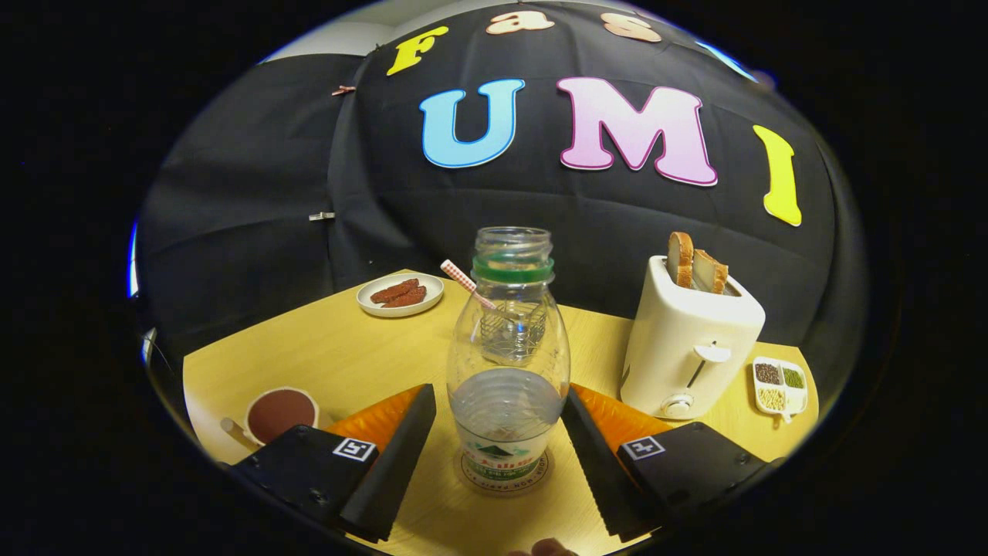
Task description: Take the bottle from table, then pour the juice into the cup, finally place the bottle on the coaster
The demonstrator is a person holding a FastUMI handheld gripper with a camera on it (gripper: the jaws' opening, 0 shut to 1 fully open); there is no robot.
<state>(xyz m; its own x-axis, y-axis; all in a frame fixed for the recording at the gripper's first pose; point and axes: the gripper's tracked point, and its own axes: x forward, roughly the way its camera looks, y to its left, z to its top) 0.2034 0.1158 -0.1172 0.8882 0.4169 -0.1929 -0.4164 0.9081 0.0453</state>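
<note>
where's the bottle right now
In the gripper view the bottle stands upright on the coaster, between the open jaws of the gripper, with the toaster to its right.

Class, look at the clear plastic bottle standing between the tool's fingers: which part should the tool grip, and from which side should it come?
Grip the bottle around its lower ribbed body, likely best coming level from the near side. It stands upright on the coaster, uncapped, and the open tool already flanks that narrower section.

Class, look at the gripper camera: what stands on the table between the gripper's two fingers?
In the gripper view, a clear plastic bottle with a green neck ring stands upright on a round coaster, between the open gripper's fingers.
</note>
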